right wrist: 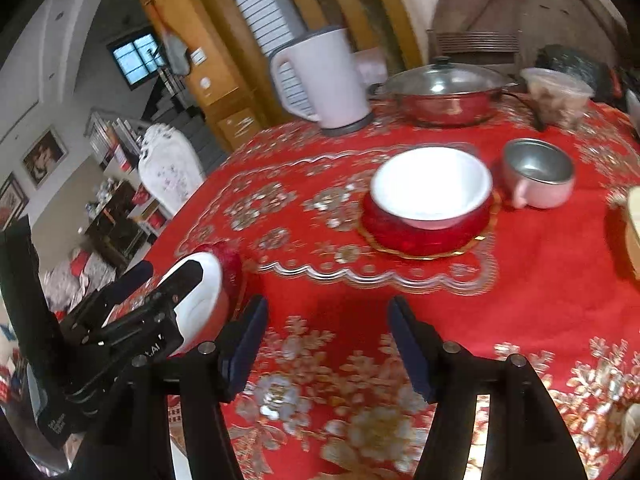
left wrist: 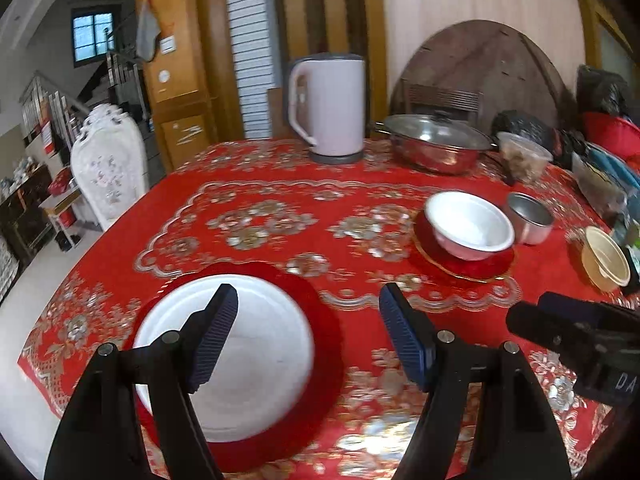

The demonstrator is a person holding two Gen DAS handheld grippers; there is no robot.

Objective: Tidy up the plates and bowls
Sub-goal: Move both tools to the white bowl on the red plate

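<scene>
the left wrist view is showing the left tongs (left wrist: 308,336) gaping wide and gripping nothing, hanging over the near white round plate (left wrist: 248,360) that is lying on a scalloped dark red plate (left wrist: 324,360); one blue pad is overlapping the white plate in the picture and the other is sitting over the cloth beside it. only this view is catching the cream-coloured bowl (left wrist: 604,260) whole, at the far right edge. the right wrist view is showing the right tongs (right wrist: 328,344) spread just as wide and empty, over bare cloth, with the left tool off to their left in front of that same plate pair. this view is giving a clearer look at the white bowl (right wrist: 432,188) sitting in a gold-rimmed red plate (right wrist: 424,240), and at the small metal cup with a pink handle (right wrist: 538,174) just beside it.

the surface is wearing a red tablecloth with gold flowers (right wrist: 520,280). farther back are standing a pale pink electric kettle (left wrist: 328,108), a steel pot with a glass lid (left wrist: 436,144) and a clear plastic tub (left wrist: 524,156). beyond are showing a white carved chair (left wrist: 108,168), wooden panelling, a stair rail and a small window.
</scene>
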